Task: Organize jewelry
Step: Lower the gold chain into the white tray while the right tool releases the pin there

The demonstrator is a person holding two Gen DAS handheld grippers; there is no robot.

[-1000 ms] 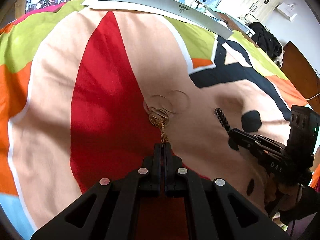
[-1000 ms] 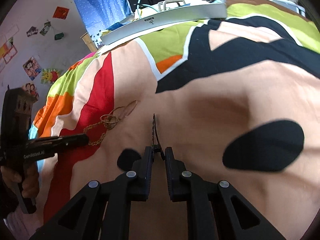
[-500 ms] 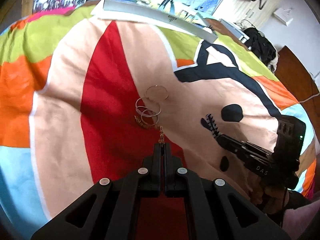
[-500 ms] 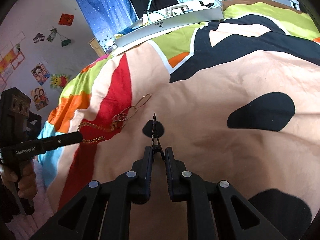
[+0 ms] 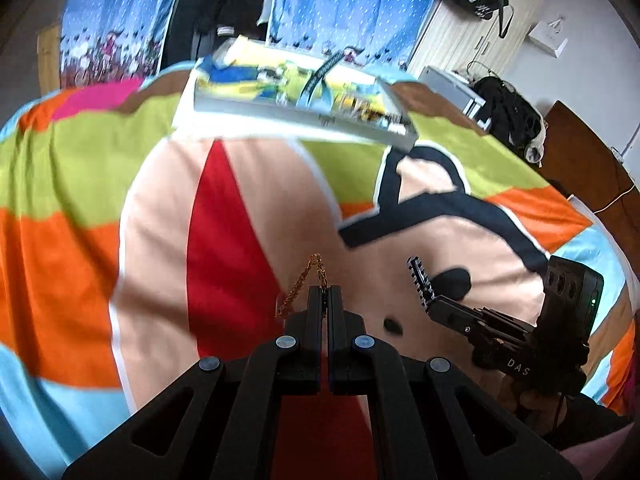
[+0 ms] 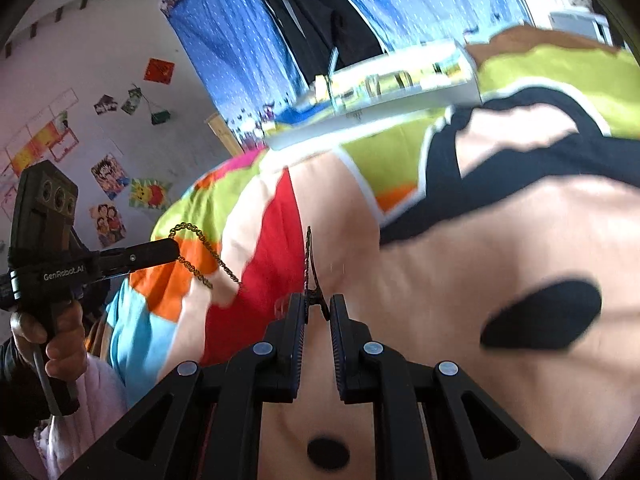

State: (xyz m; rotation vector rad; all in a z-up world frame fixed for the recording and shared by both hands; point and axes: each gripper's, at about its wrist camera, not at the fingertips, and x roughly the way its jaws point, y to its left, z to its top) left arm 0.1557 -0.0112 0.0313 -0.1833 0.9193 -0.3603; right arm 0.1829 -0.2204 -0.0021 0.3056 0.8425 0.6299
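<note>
Left gripper (image 5: pixel 324 289) jaws together, clamped on gold chain (image 5: pixel 308 280); chain loops up from the tips and dangles down the left side, held in the air above the colourful bedspread (image 5: pixel 80 248). In the right wrist view the same chain (image 6: pixel 200 250) hangs off the left gripper (image 6: pixel 170 249), clear of the fabric. Right gripper (image 6: pixel 318 306) jaws slightly apart but pinching a black toothed hair clip (image 6: pixel 309 264), clip sticking up and forward. Shallow tray (image 5: pixel 304 110) at the far bed edge, contents blurred.
</note>
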